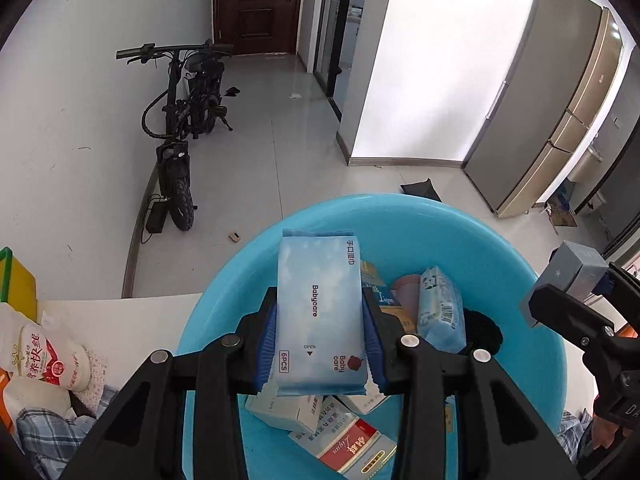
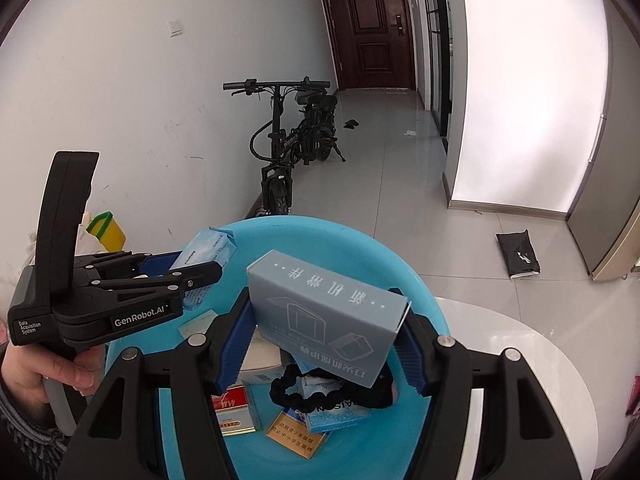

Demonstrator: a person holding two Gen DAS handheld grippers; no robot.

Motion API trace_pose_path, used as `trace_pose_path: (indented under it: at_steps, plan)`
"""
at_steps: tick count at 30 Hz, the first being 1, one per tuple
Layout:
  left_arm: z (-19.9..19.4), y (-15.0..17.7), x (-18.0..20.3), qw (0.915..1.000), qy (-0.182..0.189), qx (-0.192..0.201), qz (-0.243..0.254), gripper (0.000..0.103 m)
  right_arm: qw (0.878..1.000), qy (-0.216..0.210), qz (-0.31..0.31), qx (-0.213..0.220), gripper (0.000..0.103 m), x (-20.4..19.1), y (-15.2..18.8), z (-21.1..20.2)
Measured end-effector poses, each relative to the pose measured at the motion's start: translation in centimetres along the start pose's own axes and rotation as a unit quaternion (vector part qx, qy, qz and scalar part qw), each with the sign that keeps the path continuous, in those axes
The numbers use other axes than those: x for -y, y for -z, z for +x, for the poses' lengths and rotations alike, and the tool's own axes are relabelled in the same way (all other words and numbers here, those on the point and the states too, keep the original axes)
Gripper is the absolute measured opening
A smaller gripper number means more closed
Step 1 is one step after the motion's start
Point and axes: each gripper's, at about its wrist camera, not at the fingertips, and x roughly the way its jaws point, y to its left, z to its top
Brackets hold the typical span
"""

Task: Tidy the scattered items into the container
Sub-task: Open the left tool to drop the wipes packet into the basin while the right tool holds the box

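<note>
My left gripper is shut on a light blue Babycare wipes pack and holds it over the blue basin. My right gripper is shut on a grey-blue box above the same basin. The basin holds several items: a red and white cigarette pack, a small tissue pack, white boxes and a black hair tie. In the right wrist view the left gripper with the wipes pack is at the left. In the left wrist view the right gripper with the box is at the right.
The basin sits on a white round table. A red and white bottle, a pearl item and plaid cloth lie left of the basin. A yellow bag stands further left. A black bicycle leans against the wall.
</note>
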Motion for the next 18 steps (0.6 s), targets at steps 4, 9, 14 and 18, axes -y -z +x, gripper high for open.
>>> trace_pose_path:
  at_steps: [4, 9, 14, 18]
  plan:
    - [0.4, 0.4, -0.4, 1.0, -0.004, -0.003, 0.006, 0.041, 1.0, 0.007, 0.005, -0.008, 0.063, 0.5, -0.1, 0.7]
    - [-0.2, 0.9, 0.4, 0.9999, 0.006, -0.001, 0.011, 0.041, 1.0, 0.01, 0.01, -0.012, 0.063, 0.7, -0.2, 1.0]
    - [-2.1, 0.8, 0.6, 0.9987, -0.012, 0.05, 0.003, 0.077, 1.0, 0.01, 0.008, -0.013, 0.063, 0.4, -0.3, 1.0]
    - [-3.3, 0.6, 0.8, 0.9981, -0.021, 0.057, 0.013, 0.078, 1.0, 0.011, 0.002, -0.013, 0.063, -0.1, -0.5, 1.0]
